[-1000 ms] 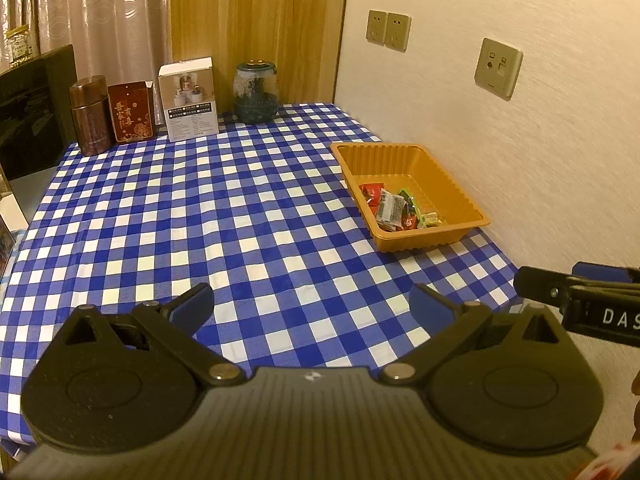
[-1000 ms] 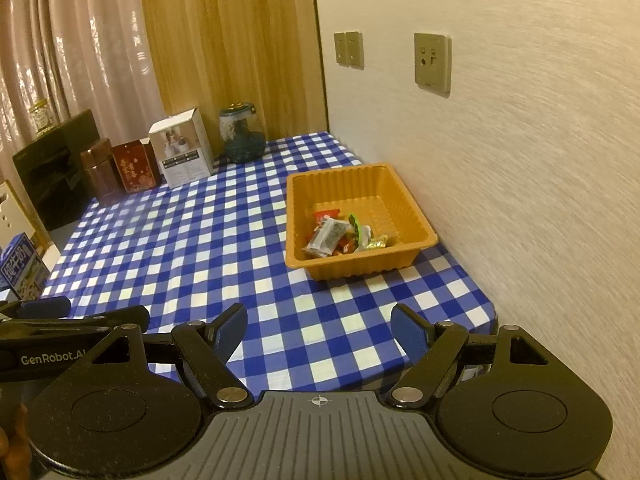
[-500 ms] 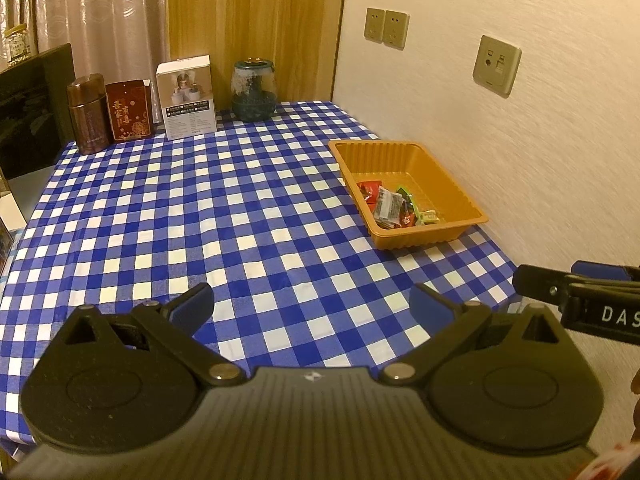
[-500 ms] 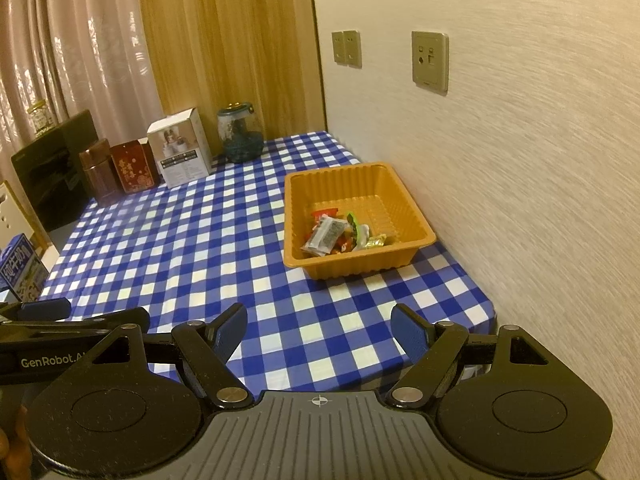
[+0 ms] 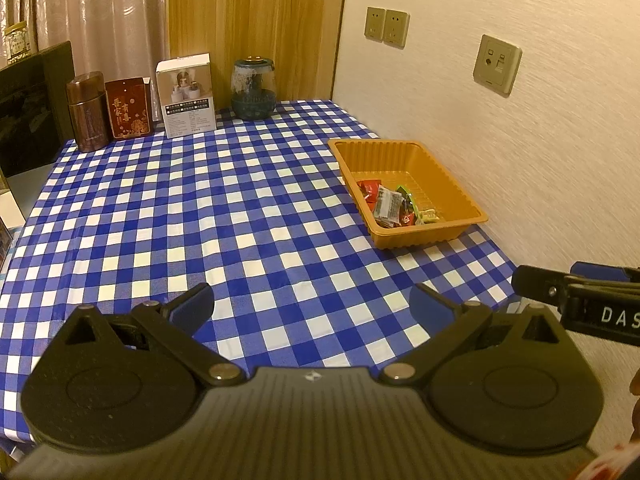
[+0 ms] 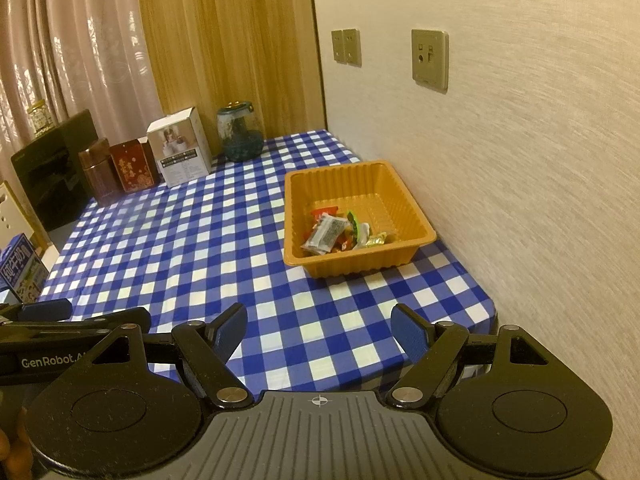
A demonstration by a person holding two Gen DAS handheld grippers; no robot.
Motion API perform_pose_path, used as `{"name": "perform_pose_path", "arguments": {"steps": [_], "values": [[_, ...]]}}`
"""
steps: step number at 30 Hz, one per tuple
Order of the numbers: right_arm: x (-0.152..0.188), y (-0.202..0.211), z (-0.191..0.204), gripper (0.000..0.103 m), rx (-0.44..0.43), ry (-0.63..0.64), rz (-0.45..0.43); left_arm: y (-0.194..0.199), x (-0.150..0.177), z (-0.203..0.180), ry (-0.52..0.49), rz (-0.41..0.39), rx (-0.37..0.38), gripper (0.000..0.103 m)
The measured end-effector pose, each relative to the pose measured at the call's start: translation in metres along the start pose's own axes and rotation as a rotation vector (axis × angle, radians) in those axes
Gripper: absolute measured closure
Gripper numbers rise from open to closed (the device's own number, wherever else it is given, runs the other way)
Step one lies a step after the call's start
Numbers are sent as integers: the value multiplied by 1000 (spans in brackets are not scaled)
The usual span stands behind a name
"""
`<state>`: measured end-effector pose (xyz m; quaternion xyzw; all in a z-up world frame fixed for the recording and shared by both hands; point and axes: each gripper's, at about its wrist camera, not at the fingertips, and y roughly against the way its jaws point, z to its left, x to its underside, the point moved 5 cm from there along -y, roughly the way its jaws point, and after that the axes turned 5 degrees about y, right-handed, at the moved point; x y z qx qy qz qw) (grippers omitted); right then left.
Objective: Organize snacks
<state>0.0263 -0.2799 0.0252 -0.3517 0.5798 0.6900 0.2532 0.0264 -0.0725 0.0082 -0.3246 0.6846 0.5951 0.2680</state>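
Nothing has shifted: both grippers' fingers (image 5: 192, 305) stay spread and empty, snacks (image 6: 340, 232) resting in the tray (image 6: 360, 268).

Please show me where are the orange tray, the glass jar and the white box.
tray (image 6: 394, 262): right wrist view, near outer wall.
jar (image 5: 253, 90): left wrist view, glass body.
box (image 5: 187, 98): left wrist view, front face.

Dim, warm yellowish indoor light; sharp focus, strong fisheye bending at edges.
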Motion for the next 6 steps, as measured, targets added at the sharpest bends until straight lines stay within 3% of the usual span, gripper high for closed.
{"name": "perform_pose_path", "arguments": {"steps": [6], "values": [[1,0,0,24,-2,1,0,-1,1,0,3,-10,2,0]]}}
